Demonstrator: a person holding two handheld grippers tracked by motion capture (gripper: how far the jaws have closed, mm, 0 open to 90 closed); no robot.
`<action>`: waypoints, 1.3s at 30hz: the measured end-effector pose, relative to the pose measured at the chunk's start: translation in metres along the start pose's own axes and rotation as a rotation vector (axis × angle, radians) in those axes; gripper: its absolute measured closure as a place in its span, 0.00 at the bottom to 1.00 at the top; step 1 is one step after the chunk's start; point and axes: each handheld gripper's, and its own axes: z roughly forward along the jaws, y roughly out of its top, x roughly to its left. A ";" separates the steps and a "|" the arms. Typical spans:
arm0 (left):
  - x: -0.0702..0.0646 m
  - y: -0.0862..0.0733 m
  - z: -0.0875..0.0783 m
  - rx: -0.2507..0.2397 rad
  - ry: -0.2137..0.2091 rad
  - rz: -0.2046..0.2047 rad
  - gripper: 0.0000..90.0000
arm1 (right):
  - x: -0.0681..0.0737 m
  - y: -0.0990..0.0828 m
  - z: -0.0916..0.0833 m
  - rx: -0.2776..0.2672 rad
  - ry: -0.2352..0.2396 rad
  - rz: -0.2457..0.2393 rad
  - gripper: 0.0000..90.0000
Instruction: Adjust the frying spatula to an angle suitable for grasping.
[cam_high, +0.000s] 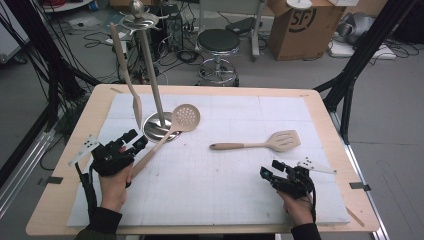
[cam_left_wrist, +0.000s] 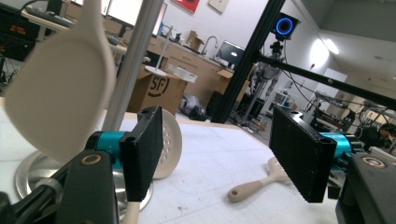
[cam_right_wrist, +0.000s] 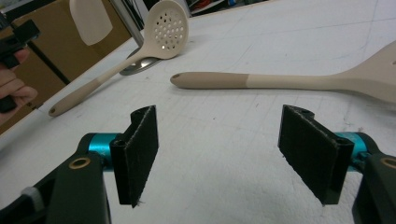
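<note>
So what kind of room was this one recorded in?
Most likely a lab or workshop, not a kitchen: cables run loose over the floor, a shipping carton sits behind the table, and a black frame post stands beside it.

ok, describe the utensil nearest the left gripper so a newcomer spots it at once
Start at the steel stand at the mat's far left. Leaning on its round base is a beige skimmer, handle running toward the left gripper. Its round head has holes; the turner is slotted.
</note>
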 end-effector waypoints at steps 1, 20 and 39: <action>-0.001 -0.002 -0.001 0.001 -0.001 0.000 0.40 | 0.000 0.000 0.000 0.002 -0.001 -0.002 0.32; -0.010 -0.027 -0.021 0.096 -0.005 -0.001 0.39 | 0.002 0.000 0.006 0.011 -0.006 -0.015 0.32; -0.015 -0.032 -0.028 0.170 0.084 0.033 0.39 | -0.002 0.013 0.019 0.039 0.013 -0.043 0.45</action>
